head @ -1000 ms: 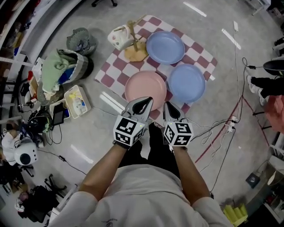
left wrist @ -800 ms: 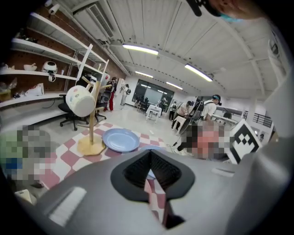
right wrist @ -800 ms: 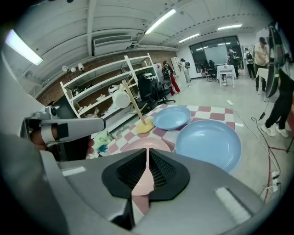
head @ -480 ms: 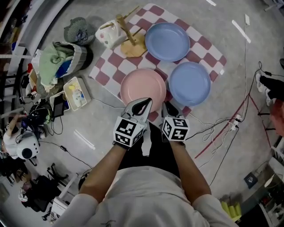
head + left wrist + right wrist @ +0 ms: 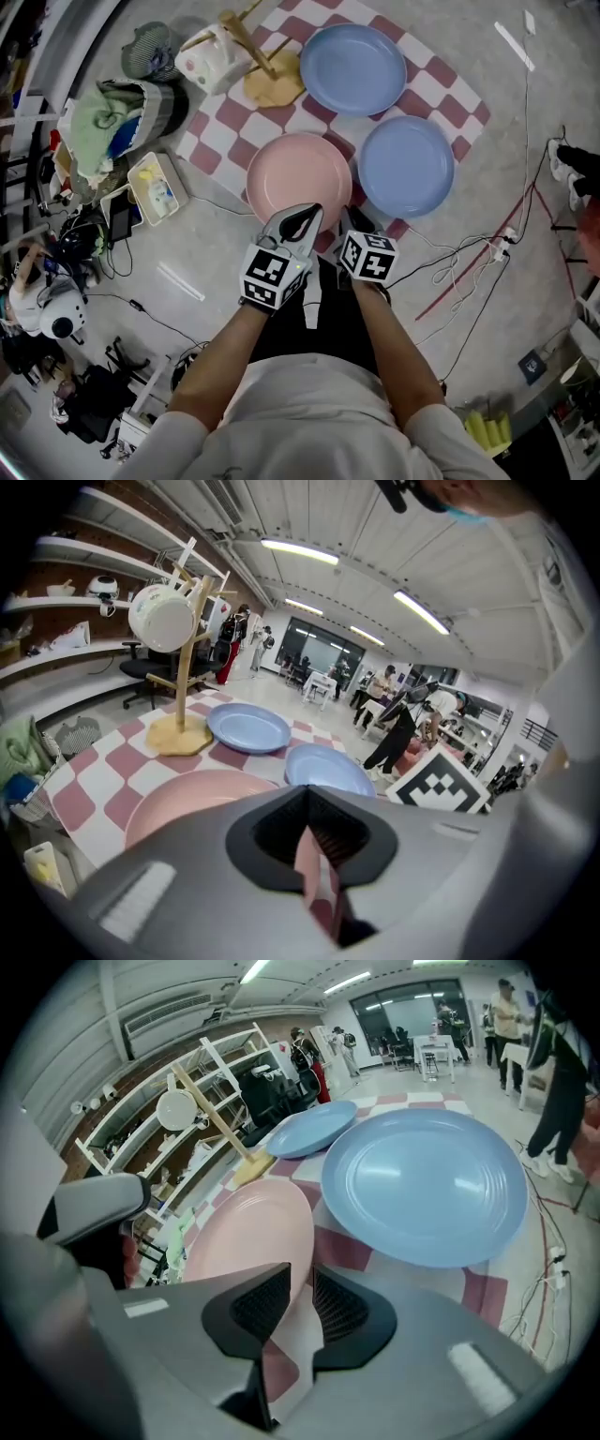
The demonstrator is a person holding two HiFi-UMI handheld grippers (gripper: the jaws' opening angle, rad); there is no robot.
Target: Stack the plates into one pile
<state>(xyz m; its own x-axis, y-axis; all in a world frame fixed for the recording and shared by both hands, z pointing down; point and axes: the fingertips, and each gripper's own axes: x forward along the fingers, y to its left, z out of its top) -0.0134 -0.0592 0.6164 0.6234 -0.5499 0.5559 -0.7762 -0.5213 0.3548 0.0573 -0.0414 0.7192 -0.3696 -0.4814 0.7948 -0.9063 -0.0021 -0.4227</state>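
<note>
The right gripper [image 5: 300, 1283] is shown with its jaws parted by a narrow gap and nothing held between them. The near rim of a pink plate [image 5: 248, 1232] is seen just beyond that gap. A blue plate [image 5: 427, 1185] is laid just beside the pink one on a checked cloth [image 5: 342, 1246], and a second blue plate [image 5: 314, 1129] is set farther back, near a wooden stand [image 5: 217, 1115] on which a white cup [image 5: 175, 1110] is hung.
</note>
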